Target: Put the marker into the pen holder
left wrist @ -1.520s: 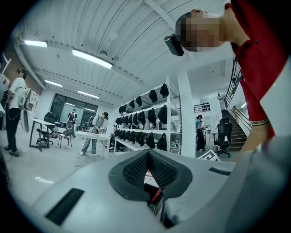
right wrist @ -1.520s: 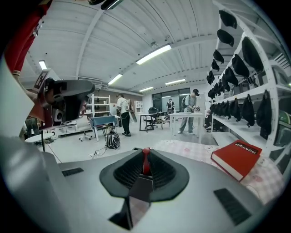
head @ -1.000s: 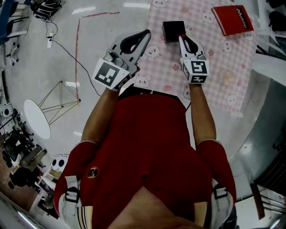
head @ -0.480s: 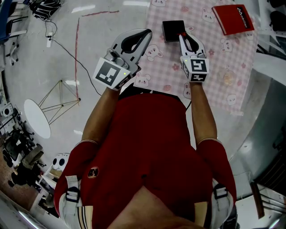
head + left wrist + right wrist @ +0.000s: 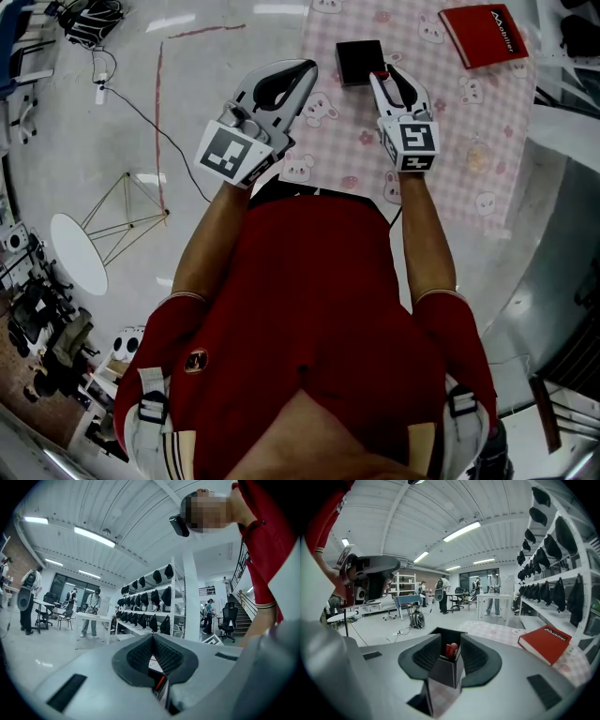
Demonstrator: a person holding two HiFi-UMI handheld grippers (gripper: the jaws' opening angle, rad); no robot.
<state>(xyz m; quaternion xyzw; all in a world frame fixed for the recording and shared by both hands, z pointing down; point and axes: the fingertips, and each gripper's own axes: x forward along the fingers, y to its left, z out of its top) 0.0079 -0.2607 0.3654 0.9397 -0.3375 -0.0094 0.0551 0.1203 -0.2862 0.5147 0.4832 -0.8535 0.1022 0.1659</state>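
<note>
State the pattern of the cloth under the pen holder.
Pink-and-white check with cartoon bunnies on the cloth; clearest in the head view.

Red marker [image 5: 451, 649] inside black pen holder [image 5: 446, 670]

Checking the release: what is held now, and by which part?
Nothing. The right gripper's jaws are opening, off the marker's top in the holder; left gripper shut, empty.

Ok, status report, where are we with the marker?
Right gripper opening, marker loose between its jaws. Marker stands in the black pen holder. Left gripper shut, empty. Nothing in the way.
</note>
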